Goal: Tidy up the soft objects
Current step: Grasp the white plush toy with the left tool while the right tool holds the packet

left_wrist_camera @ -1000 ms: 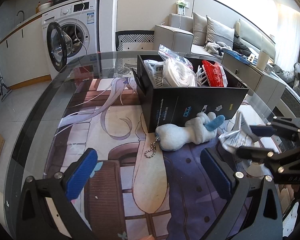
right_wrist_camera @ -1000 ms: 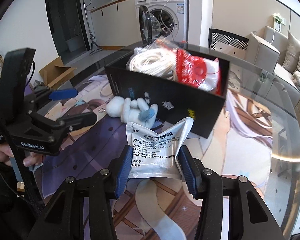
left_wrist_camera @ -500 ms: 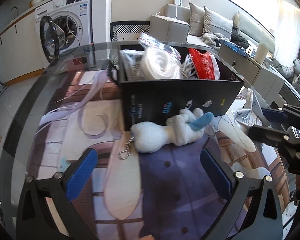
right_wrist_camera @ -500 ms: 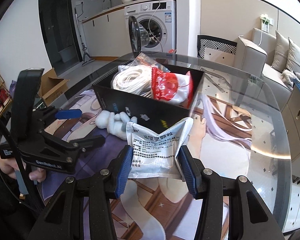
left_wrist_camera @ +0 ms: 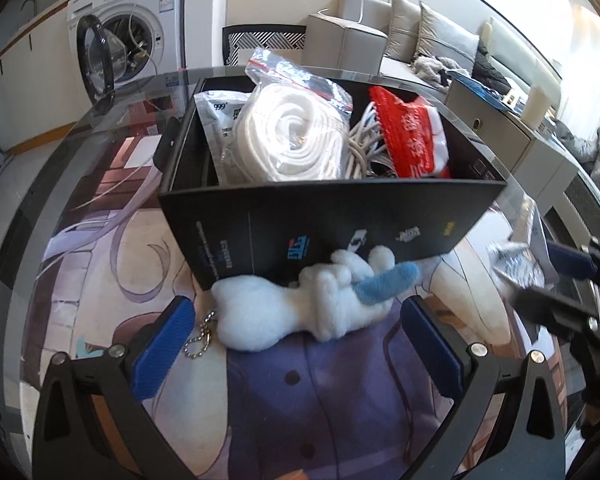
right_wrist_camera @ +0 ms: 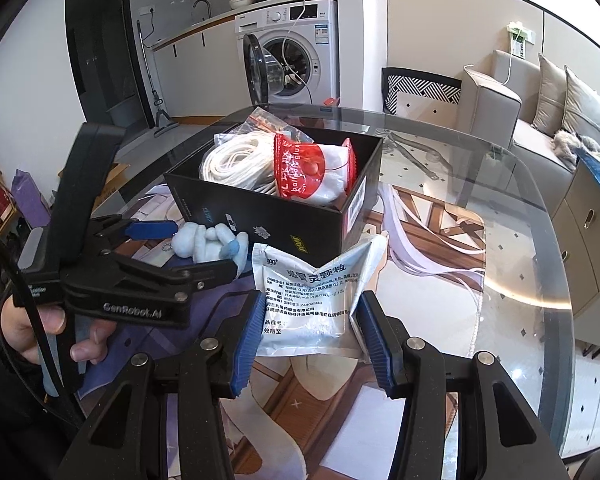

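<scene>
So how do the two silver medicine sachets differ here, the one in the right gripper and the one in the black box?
The crumpled silver sachet in the right gripper is held above the glass table, outside the black cardboard box; the boxed silver sachet stands inside, at the left end. The held one shows its full printed face; the boxed one is partly hidden behind the bagged white rope coil. Both carry the same 999 mark.

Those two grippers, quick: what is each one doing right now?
Left gripper: jaws open, holding nothing, the plush toy lying just ahead.
Right gripper: jaws closed on the white sachet.
</scene>
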Demonstrator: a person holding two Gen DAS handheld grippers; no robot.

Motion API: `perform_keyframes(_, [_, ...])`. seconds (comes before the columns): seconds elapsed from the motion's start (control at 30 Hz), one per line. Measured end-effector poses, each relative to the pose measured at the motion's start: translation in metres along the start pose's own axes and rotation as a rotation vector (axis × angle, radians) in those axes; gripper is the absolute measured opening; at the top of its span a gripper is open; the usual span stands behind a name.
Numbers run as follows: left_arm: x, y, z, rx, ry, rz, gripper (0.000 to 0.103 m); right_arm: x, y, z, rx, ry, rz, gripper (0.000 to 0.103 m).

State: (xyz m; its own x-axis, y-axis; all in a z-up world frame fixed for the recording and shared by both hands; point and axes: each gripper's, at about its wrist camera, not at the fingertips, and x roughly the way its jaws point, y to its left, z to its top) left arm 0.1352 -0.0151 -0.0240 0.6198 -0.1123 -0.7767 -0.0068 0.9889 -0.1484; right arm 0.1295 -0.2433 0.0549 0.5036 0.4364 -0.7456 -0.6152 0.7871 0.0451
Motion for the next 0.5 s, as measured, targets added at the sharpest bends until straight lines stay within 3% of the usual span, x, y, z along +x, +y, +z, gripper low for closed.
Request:
perform_keyframes(0.33, [0.01, -0.007, 0.007, 0.003, 0.03, 0.022, 0.103, 0.001, -0.001, -0.001, 0.001, 0.004, -0.001, 0.049])
perform_keyframes(0.5, [0.015, -0.015, 0.008, 0.041, 0.046, 0.079, 0.103, 0.001, -0.001, -0.001, 0.001, 0.003, -0.003, 0.049])
